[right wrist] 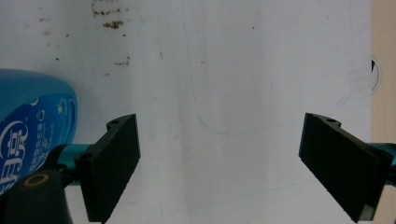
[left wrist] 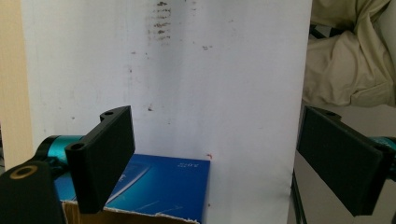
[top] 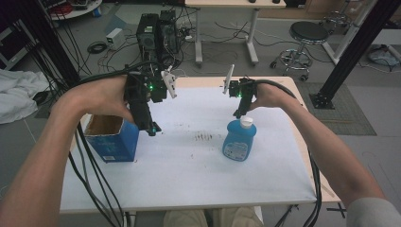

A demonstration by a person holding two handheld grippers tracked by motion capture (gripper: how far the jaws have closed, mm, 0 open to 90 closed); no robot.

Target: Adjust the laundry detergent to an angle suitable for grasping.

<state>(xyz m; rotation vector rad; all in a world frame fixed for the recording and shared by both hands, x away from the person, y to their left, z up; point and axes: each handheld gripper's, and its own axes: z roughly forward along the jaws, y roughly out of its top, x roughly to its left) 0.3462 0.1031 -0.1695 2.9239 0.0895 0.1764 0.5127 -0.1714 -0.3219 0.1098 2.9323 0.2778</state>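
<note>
We hold both tongs wide open and empty: the left tongs (top: pixel 152 126) hover just beside the open blue cardboard box (top: pixel 112 138), the right tongs (top: pixel 238 113) just above the white-capped blue plastic bottle (top: pixel 239 140). Both things stand well apart on the white-covered counter (top: pixel 189 179).

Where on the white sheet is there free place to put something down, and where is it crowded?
The near half of the white sheet, in front of the blue box and the blue bottle, is bare. The strip between box and bottle is also free, only stained. It is crowded where the open left gripper hovers by the box and the open right gripper above the bottle.
</note>
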